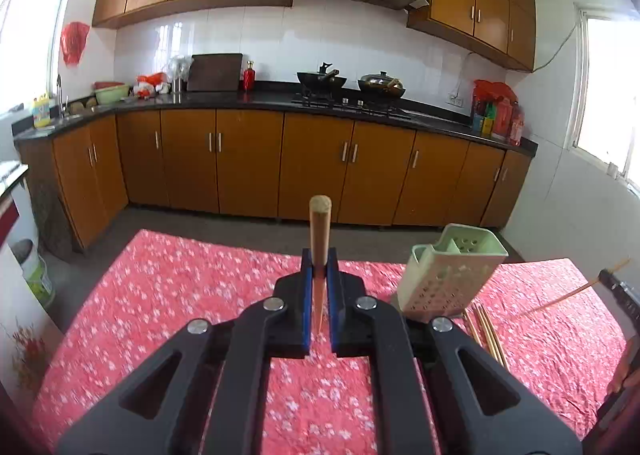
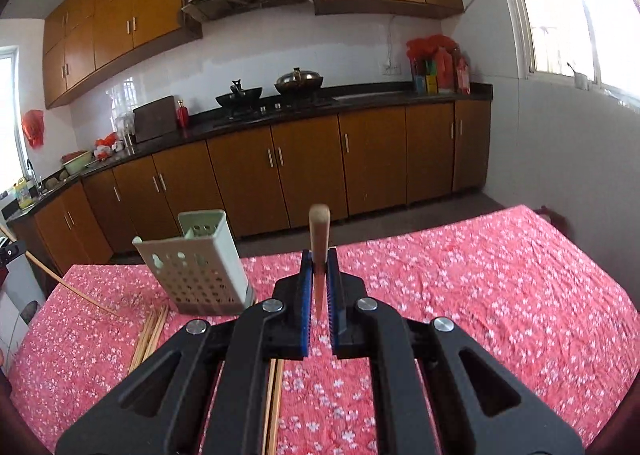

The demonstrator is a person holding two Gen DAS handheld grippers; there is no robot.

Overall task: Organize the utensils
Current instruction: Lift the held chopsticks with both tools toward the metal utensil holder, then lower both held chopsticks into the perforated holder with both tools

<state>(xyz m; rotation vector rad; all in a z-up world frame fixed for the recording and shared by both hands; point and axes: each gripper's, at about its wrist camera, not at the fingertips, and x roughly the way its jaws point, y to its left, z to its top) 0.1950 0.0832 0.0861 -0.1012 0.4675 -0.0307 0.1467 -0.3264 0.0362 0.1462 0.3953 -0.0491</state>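
Note:
My left gripper (image 1: 319, 261) is shut on a wooden chopstick (image 1: 320, 231) that points up and forward, held above the red floral tablecloth (image 1: 180, 295). My right gripper (image 2: 319, 261) is shut on another wooden chopstick (image 2: 319, 233), also pointing up. A pale green perforated utensil holder (image 1: 450, 271) stands on the table to the right of my left gripper; in the right wrist view the holder (image 2: 200, 267) is to the left of my right gripper. Several loose chopsticks (image 1: 486, 329) lie by its base, and also show in the right wrist view (image 2: 150, 331).
The table is covered by the red floral cloth (image 2: 480, 295). Beyond its far edge are the floor and wooden kitchen cabinets (image 1: 248, 159) under a black counter with woks (image 1: 322, 81). The right gripper and its chopstick show at the right edge (image 1: 616, 287).

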